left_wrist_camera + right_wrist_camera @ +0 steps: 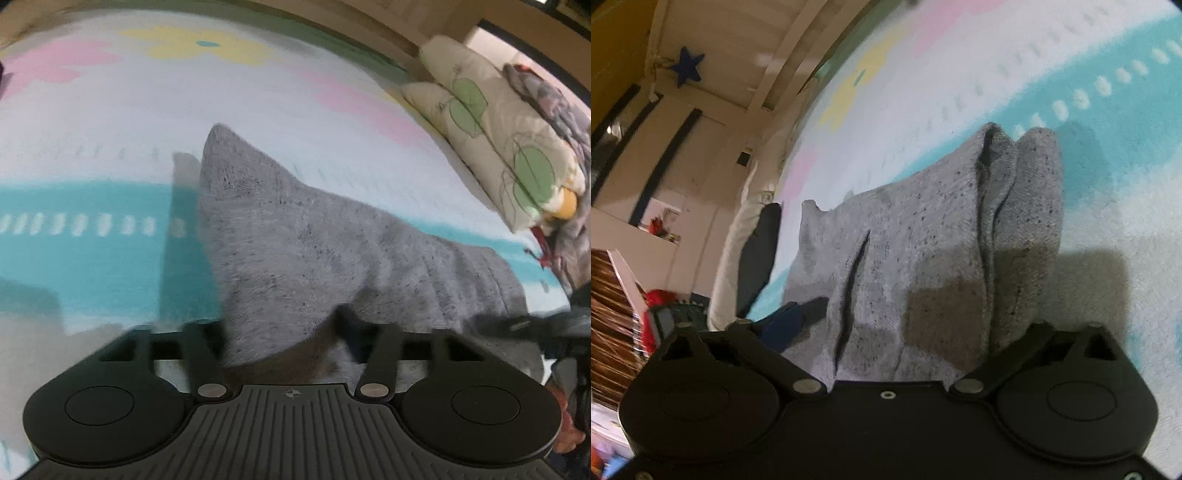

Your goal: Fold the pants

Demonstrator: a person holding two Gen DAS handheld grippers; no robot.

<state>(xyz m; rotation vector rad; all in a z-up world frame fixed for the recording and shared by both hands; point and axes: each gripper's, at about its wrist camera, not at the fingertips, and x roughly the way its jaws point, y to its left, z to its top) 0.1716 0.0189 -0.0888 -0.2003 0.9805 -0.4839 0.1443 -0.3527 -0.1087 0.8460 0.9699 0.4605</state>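
Grey speckled pants (295,236) lie on a pastel sheet (92,258) with a teal band. In the left wrist view one end rises in a peak above the sheet and casts a shadow. The cloth bunches between the drawn-in arms of my left gripper (284,332), which is shut on it, fingertips hidden. In the right wrist view the pants (923,229) show a pocket slit and a folded edge. They drape over my right gripper (897,332), whose arms stand wide. Its fingertips are covered, so its grip cannot be seen. A dark blue piece (790,321) pokes out at the cloth's left edge.
Leaf-print pillows (498,140) and a patterned blanket (546,103) are stacked along the right side. The right wrist view shows a wall with a blue star (687,68), a white and dark pillow (757,251) and cluttered shelves (613,314) at the left.
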